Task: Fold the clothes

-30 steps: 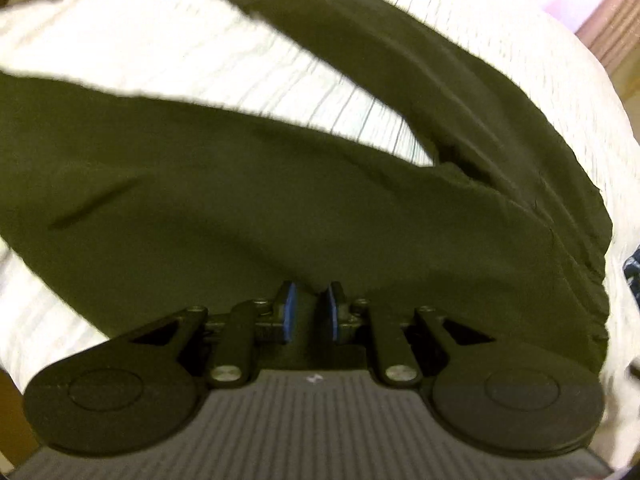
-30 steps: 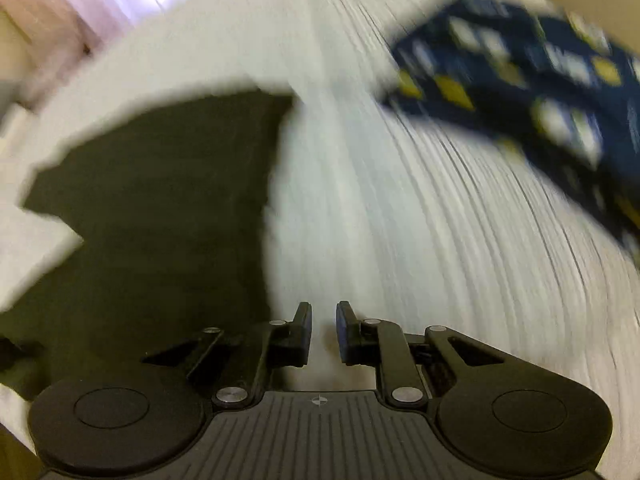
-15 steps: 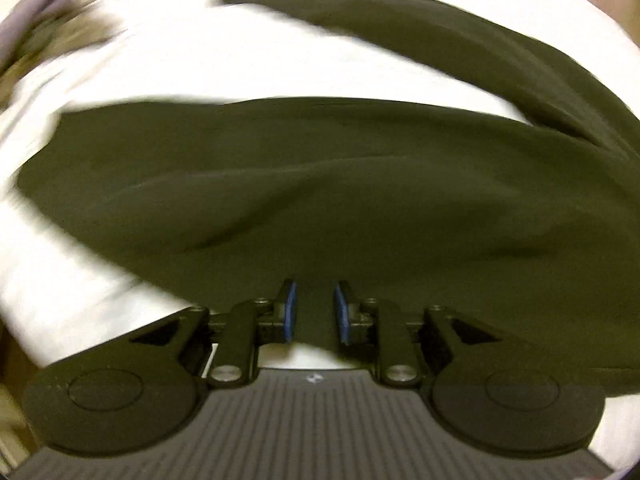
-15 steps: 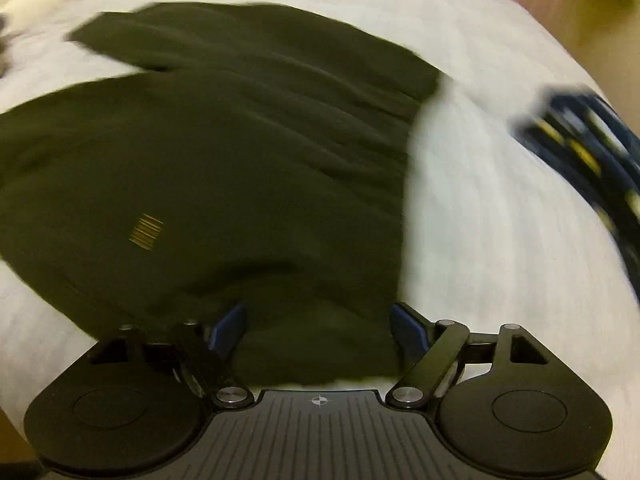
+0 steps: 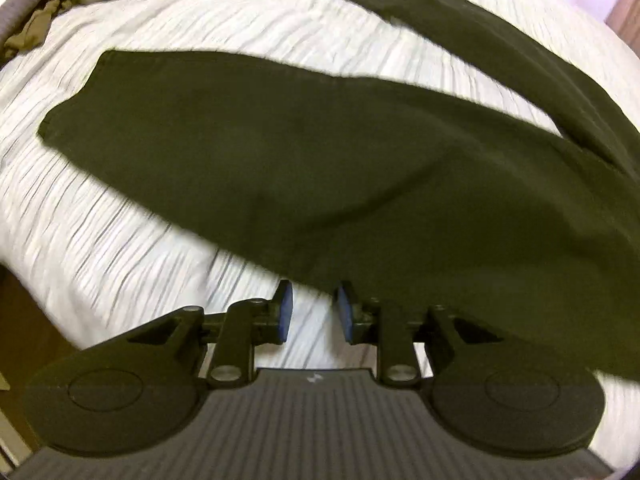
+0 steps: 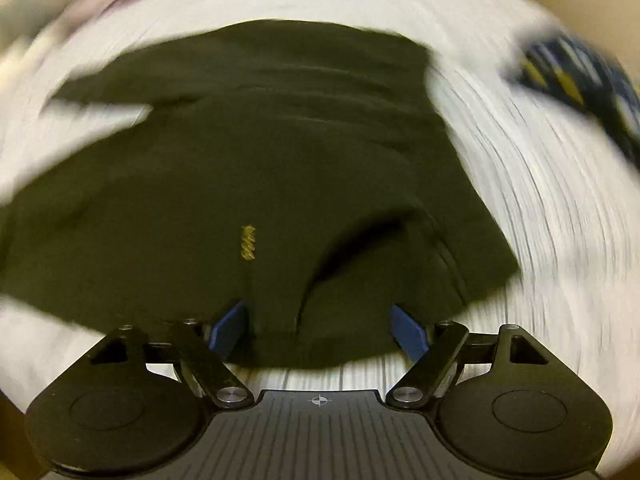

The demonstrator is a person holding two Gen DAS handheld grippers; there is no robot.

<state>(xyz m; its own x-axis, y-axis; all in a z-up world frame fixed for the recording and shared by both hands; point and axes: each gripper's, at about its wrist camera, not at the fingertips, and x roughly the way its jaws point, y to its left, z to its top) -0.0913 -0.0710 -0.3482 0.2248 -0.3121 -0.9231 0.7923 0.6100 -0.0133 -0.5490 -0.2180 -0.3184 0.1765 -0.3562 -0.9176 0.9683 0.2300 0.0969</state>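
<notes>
A dark olive long-sleeved garment (image 5: 320,152) lies spread on the white ribbed bedcover (image 5: 100,240). In the left wrist view one sleeve runs across the middle and the other (image 5: 480,32) stretches toward the top. My left gripper (image 5: 316,310) is at the near edge of the cloth. Its jaws are opening, and only white cover shows between the blue pads (image 5: 285,312). In the right wrist view the garment's body (image 6: 260,160) carries a small yellow mark (image 6: 247,243). My right gripper (image 6: 319,328) is open wide, with the garment's near edge lying between its pads, not pinched.
A navy garment with yellow and white print (image 6: 580,76) lies at the upper right in the right wrist view. Khaki and grey clothes (image 5: 60,0) are piled at the top left in the left wrist view. The bed's edge and brown floor (image 5: 24,320) show at lower left.
The left jaws have parted and let go of the dark cloth, and the hand has slid leftward along the sleeve. The right jaws have opened wide and come over the garment's edge.
</notes>
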